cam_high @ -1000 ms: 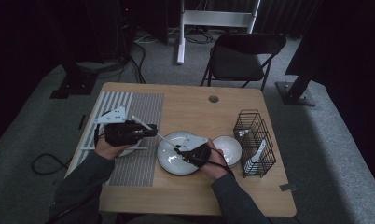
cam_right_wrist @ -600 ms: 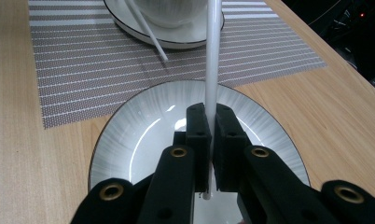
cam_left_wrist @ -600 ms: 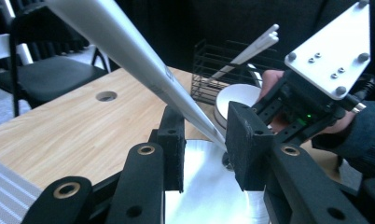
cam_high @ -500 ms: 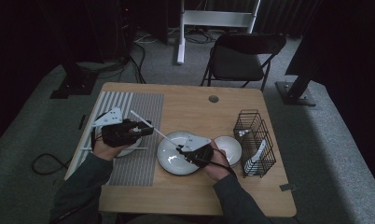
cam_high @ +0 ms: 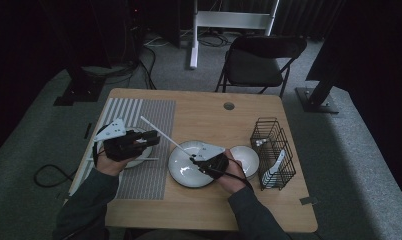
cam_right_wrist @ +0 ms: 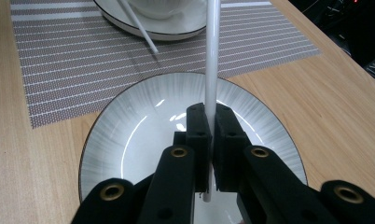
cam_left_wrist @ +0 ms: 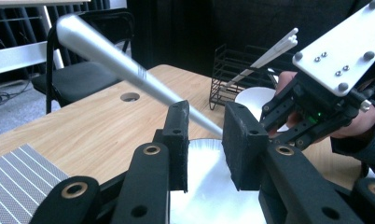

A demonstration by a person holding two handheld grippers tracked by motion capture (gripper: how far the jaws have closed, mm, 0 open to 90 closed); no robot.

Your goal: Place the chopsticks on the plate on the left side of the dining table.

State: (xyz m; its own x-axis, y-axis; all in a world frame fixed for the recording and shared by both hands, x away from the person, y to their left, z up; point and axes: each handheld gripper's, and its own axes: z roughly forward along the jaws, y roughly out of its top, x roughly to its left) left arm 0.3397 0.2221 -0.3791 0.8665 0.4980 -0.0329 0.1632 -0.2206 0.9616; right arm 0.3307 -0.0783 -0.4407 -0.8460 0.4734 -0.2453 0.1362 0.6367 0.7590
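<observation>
Here the right gripper (cam_right_wrist: 207, 122) clamps a white chopstick (cam_right_wrist: 212, 56) over the grey plate (cam_right_wrist: 129, 140), its long axis passing between the left gripper's (cam_left_wrist: 204, 140) just-closing jaws, untouched.

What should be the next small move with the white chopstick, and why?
Probably bring the left tongs up around the free end of the white chopstick and close on it. The right tongs are shut on its lower end above the grey plate, and the stick slants up toward the left tongs, whose jaws stand apart with nothing pressed between them.
</observation>
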